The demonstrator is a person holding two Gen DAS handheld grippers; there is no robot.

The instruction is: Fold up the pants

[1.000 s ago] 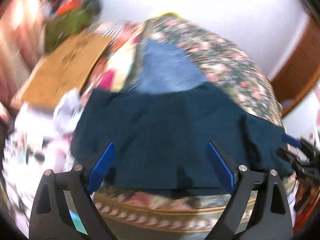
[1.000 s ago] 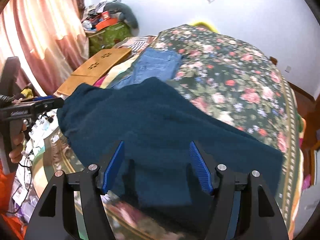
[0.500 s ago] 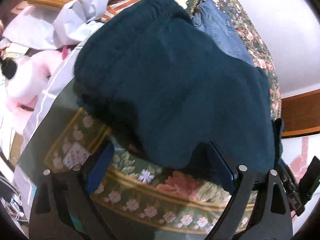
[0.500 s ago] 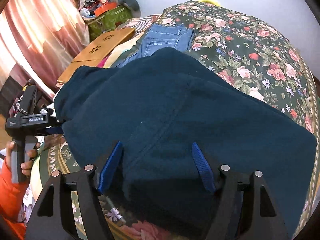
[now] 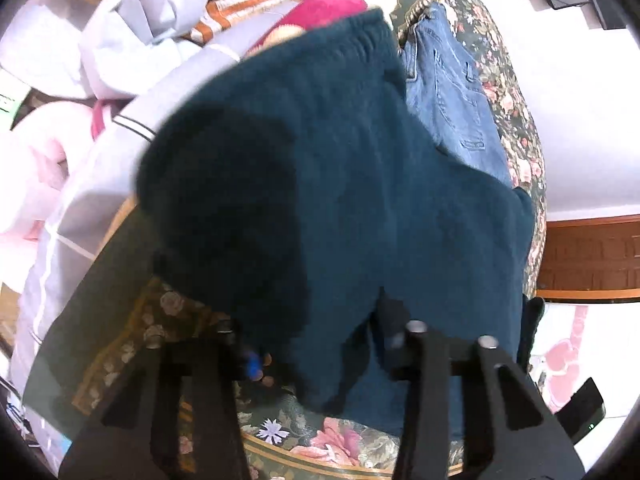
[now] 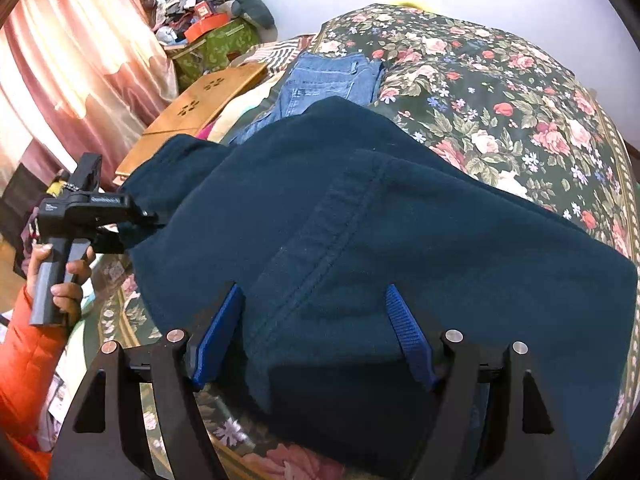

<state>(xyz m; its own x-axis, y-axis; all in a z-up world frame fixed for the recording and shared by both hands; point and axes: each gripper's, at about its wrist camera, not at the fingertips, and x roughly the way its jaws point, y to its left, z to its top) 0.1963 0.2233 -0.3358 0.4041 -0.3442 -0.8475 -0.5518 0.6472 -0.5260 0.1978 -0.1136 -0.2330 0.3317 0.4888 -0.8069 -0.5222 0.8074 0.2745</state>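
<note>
Dark teal fleece pants (image 6: 400, 232) lie spread across the floral bedspread (image 6: 500, 92); they also fill the left wrist view (image 5: 340, 184). My left gripper (image 5: 316, 352) has closed in on the near edge of the pants, with cloth bunched between its fingers; it also shows from the side in the right wrist view (image 6: 132, 216), at the pants' left edge. My right gripper (image 6: 312, 332) is open, its blue pads straddling the near edge of the pants by a seam.
Folded blue jeans (image 6: 328, 80) lie beyond the pants. A wooden board (image 6: 200, 100), a green box (image 6: 216, 48) and pink curtains (image 6: 60, 80) are to the left. White and pink bedding (image 5: 80, 80) lies off the bed's side.
My left gripper has moved onto the pants' edge and its fingers have closed from wide open onto the cloth. My right gripper has moved closer over the pants and stays open.
</note>
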